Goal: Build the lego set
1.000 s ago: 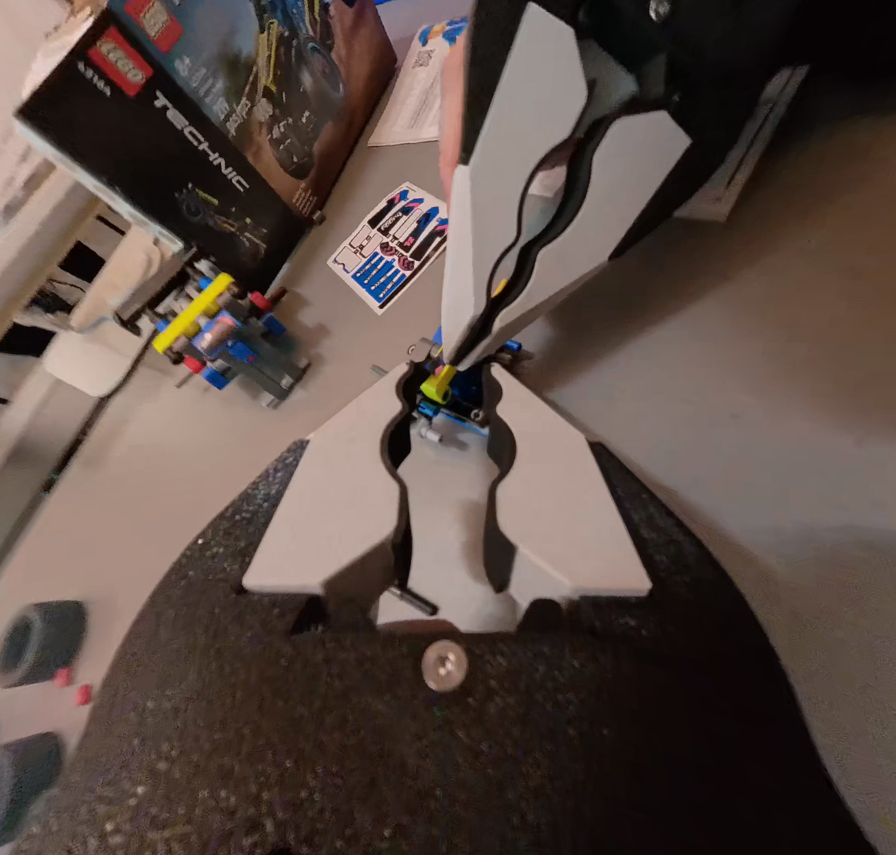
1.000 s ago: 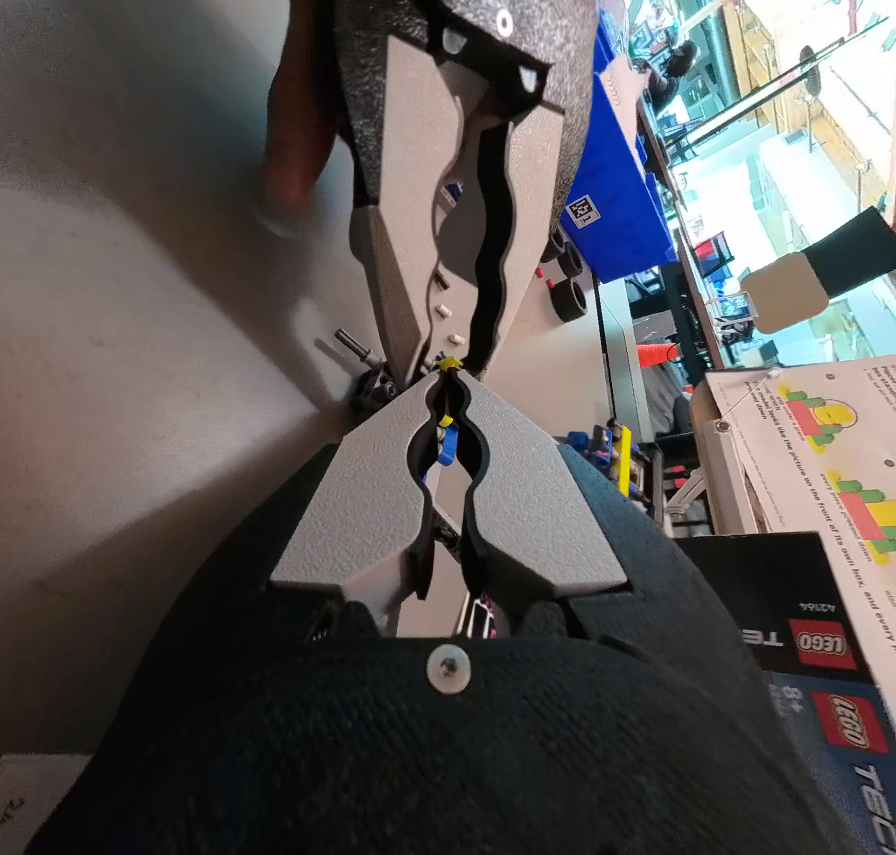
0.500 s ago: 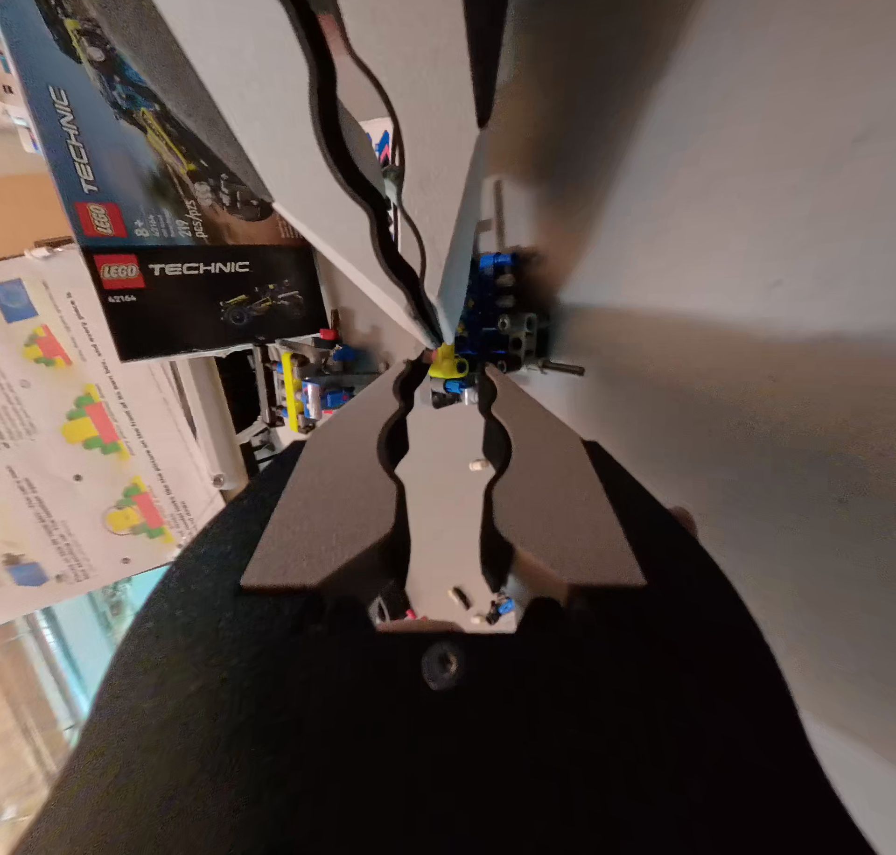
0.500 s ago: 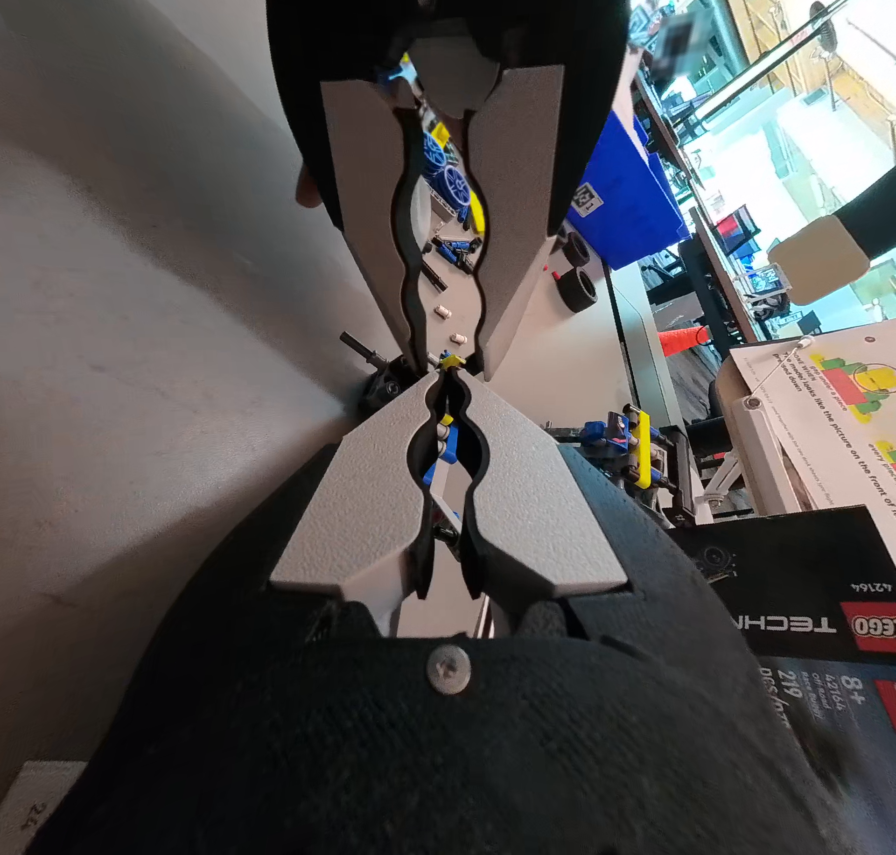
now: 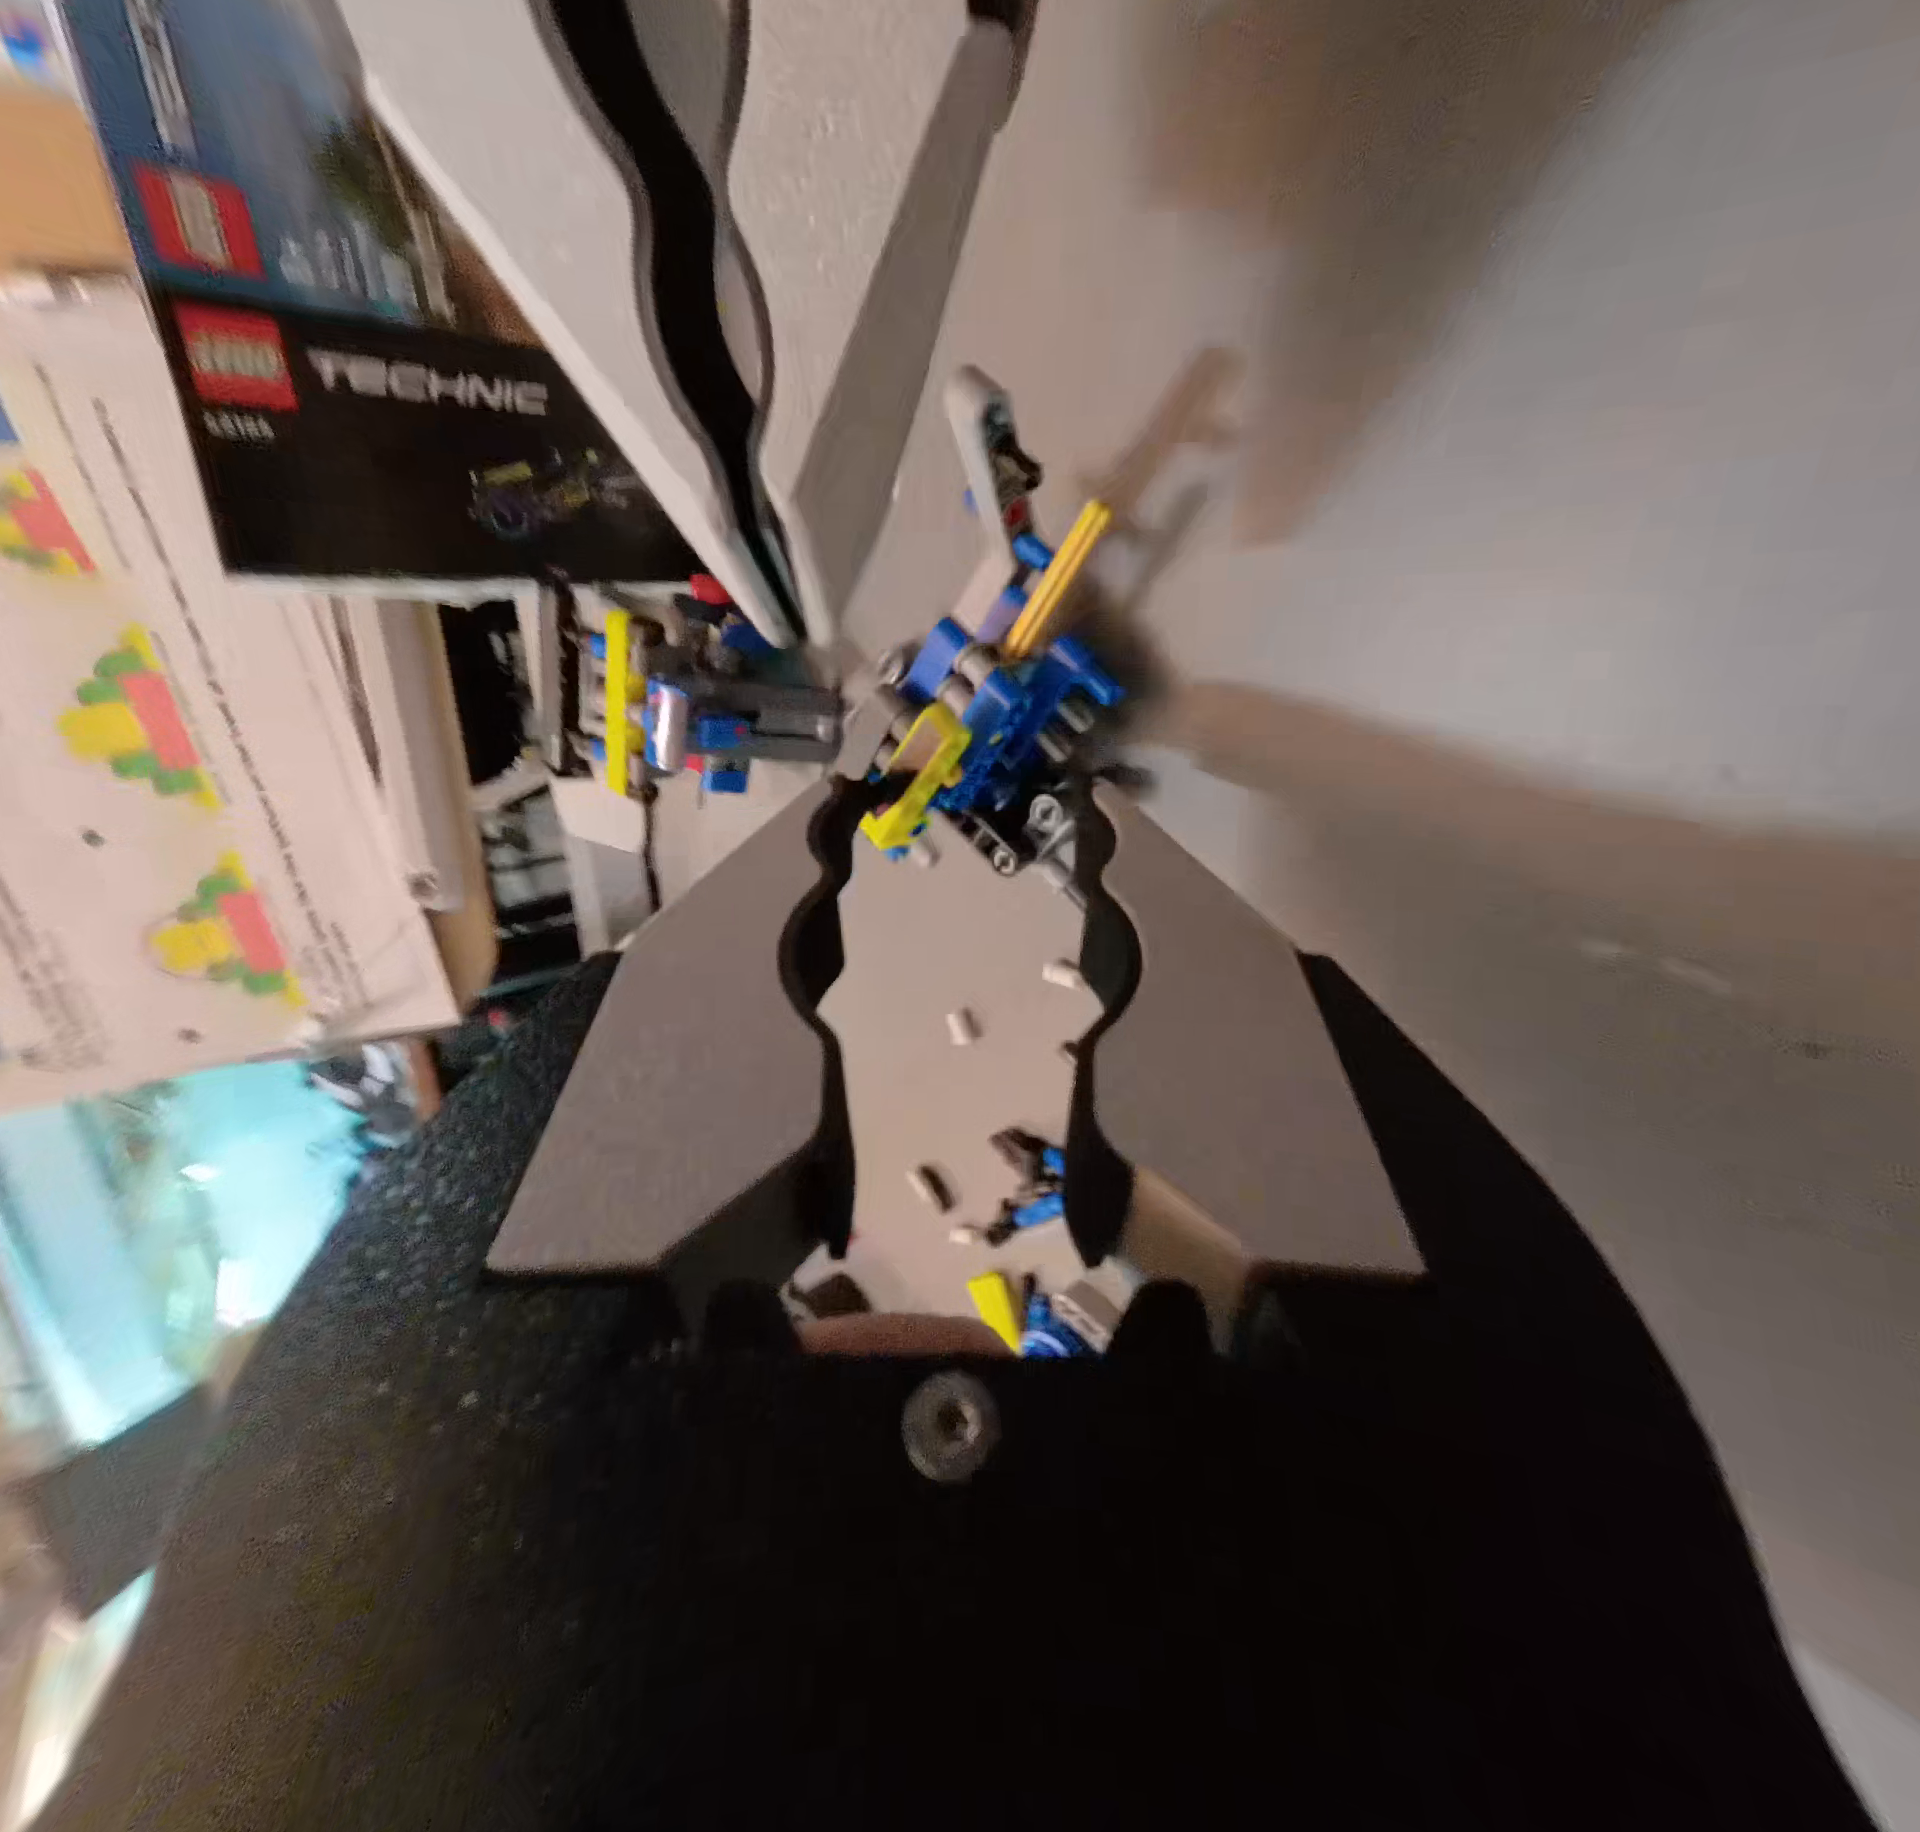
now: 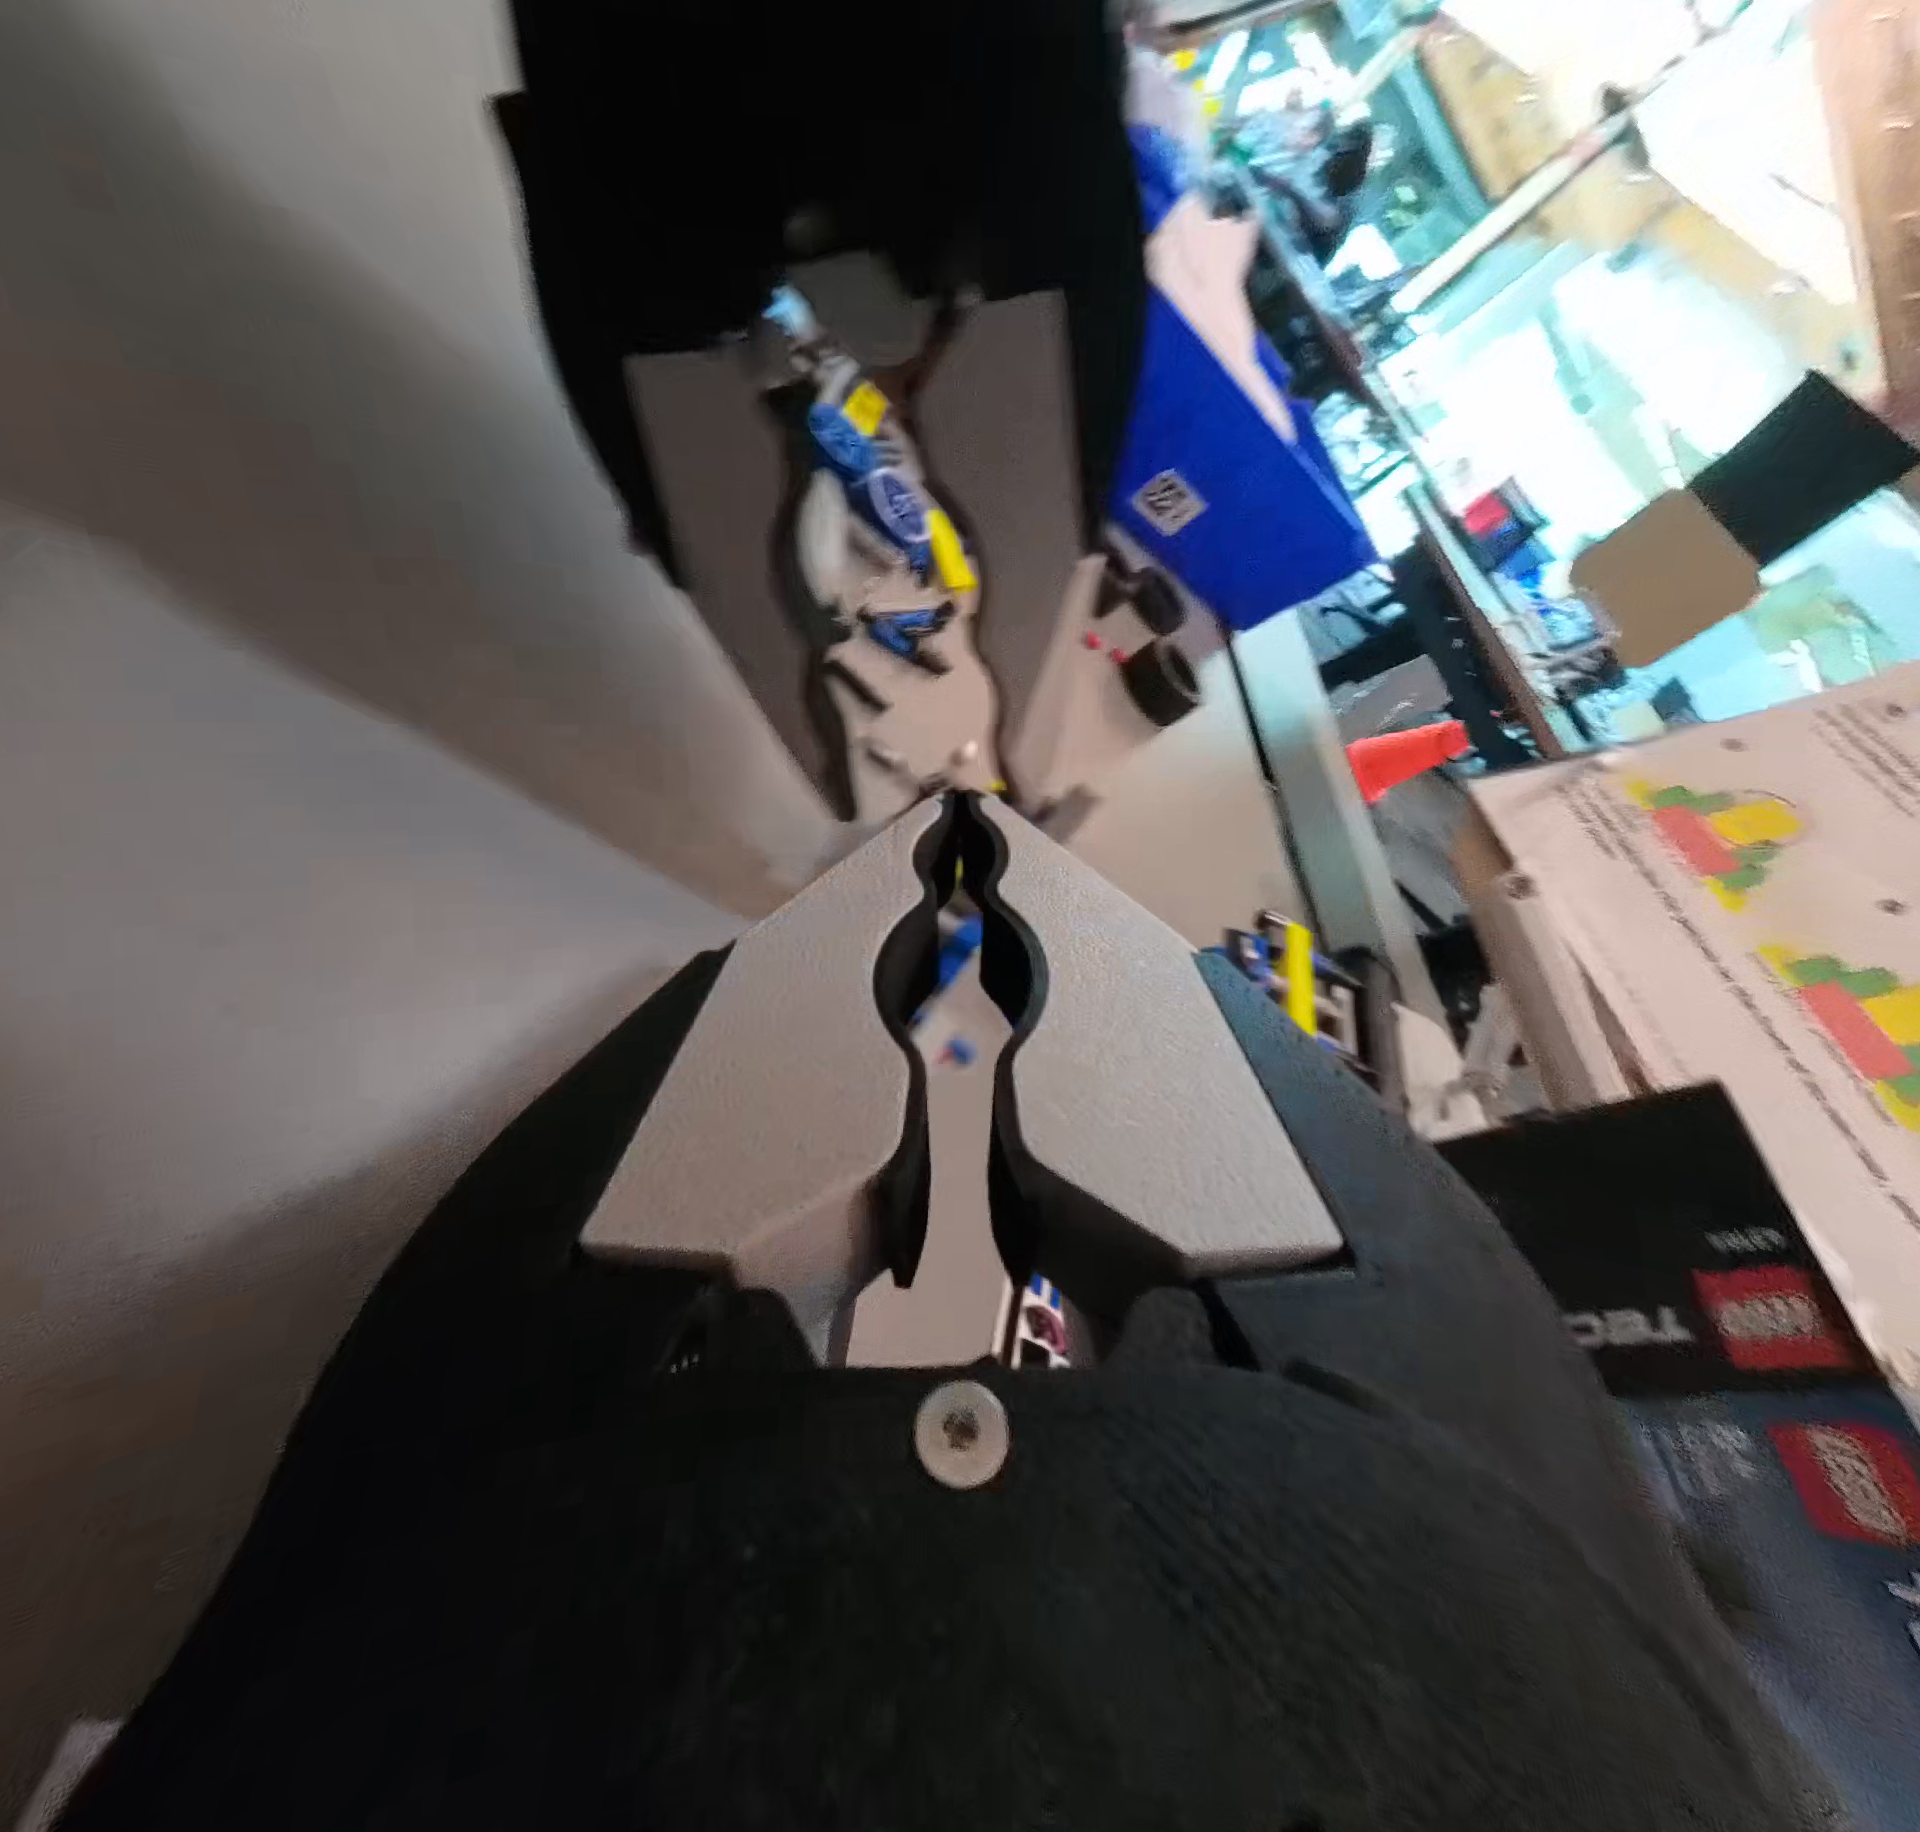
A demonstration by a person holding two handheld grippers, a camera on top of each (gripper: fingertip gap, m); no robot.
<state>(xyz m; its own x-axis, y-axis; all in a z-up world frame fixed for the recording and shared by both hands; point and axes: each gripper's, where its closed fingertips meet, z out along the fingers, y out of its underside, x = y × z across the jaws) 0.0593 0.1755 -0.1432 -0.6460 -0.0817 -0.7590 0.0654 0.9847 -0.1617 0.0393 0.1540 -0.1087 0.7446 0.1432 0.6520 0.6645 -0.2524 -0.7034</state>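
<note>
A blue, yellow and grey lego assembly (image 5: 997,733) sits at the tips of my left gripper (image 5: 961,806), which is open with a wide gap; the assembly's yellow frame piece (image 5: 914,780) lies between its tips. My right gripper (image 5: 810,639) comes in from the top and is shut, its tips against the assembly's left end. In the right wrist view my right gripper (image 6: 958,803) is shut with a sliver of yellow piece (image 6: 964,873) between its pads. The left gripper's fingers (image 6: 717,577) face it, open. Both views are blurred.
A second yellow, blue and grey sub-assembly (image 5: 675,722) lies by the lego box (image 5: 416,452). Loose small pieces (image 5: 1018,1180) lie on the grey table (image 5: 1558,951) near my left gripper's base. Black tyres (image 6: 1164,681) and a blue bin (image 6: 1216,494) stand beyond. A printed sheet (image 5: 156,743) hangs at the table's edge. Spacing between my two grippers at the tips: around 5 cm.
My left gripper has opened wider and both views have rolled. The assembly now shows more fully at the left fingertips. My right gripper has stayed shut.
</note>
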